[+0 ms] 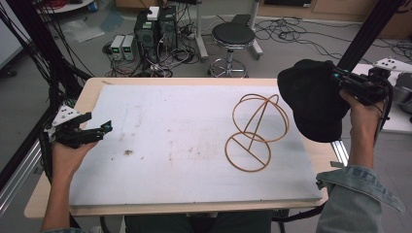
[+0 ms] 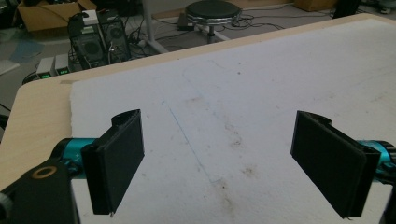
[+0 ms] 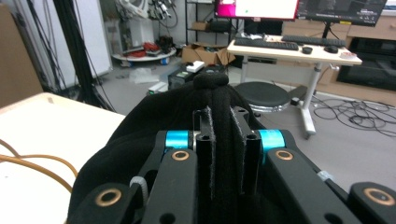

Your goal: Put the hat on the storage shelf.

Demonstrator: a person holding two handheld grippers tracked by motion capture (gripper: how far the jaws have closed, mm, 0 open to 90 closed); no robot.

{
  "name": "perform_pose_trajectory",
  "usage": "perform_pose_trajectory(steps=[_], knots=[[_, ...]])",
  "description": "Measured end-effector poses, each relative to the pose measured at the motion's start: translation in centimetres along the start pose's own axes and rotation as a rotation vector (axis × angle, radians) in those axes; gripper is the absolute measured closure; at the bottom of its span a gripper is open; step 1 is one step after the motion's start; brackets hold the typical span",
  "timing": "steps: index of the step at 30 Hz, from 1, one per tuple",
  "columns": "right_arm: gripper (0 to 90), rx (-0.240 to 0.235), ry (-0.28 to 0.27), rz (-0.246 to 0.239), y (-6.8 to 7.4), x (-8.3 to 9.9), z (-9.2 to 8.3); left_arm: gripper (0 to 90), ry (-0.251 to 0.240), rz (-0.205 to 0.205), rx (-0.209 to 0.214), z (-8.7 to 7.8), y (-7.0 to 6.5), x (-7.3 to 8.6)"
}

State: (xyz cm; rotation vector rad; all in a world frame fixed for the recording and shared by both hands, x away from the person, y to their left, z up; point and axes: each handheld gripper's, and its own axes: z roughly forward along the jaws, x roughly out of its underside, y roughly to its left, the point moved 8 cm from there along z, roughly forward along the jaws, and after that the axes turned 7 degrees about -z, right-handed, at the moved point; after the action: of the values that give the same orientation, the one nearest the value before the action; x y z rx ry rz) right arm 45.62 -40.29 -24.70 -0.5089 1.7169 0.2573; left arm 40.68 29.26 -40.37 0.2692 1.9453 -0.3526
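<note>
Left gripper (image 1: 97, 130): held at the left edge of the table (image 1: 92, 90), just above the white board (image 1: 170, 145); its jaws stand wide apart with nothing between them, as the left gripper view makes plain (image 2: 219, 163).
White board: covers most of the table, lightly stained near its middle.
Wire stand (image 1: 255, 131): an orange-brown frame of rings and a slanted rod, resting on the right half of the board, apart from both grippers.
Black cap (image 1: 313, 99): held in the air over the right edge of the table, just right of the wire stand and clear of it; its crown hangs toward the board.
Right gripper (image 1: 347, 82): raised at the far right, jaws pinched nearly together on a fold of the cap's fabric, seen close in the right gripper view (image 3: 226, 140).
Floor behind: a round stool (image 1: 233, 36) and cabled boxes (image 1: 155, 29).
</note>
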Motion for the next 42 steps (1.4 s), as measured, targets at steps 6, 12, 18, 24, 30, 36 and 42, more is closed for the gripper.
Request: perform_pose_trajectory(steps=[6,12,18,24,30,36,42], knots=[[82.7,-0.024,-0.043,0.002,0.2,-1.1,-0.9,17.6,0.002,0.001,0.001,0.0,0.0,0.0],[82.6,-0.081,-0.079,0.009,0.7,-2.2,-1.7,17.6,-0.001,-0.001,0.000,0.0,0.0,0.0],[82.6,-0.115,-0.096,-0.003,1.2,-3.0,-2.1,17.6,0.001,0.003,0.002,-0.1,0.0,0.0],[82.6,-0.147,-0.114,-0.005,1.7,-3.6,-2.6,17.5,0.000,0.000,0.002,0.0,0.0,0.0],[82.6,-0.194,-0.142,-0.001,2.4,-4.4,-3.1,17.6,0.001,0.003,0.004,0.0,0.0,0.0],[82.6,-0.224,-0.144,-0.019,3.4,-5.1,-3.3,17.5,-0.001,0.001,0.003,-0.1,0.0,-0.1],[82.6,-0.261,-0.148,-0.031,4.3,-5.5,-3.3,17.6,-0.001,0.000,0.002,-0.1,0.0,-0.1]])
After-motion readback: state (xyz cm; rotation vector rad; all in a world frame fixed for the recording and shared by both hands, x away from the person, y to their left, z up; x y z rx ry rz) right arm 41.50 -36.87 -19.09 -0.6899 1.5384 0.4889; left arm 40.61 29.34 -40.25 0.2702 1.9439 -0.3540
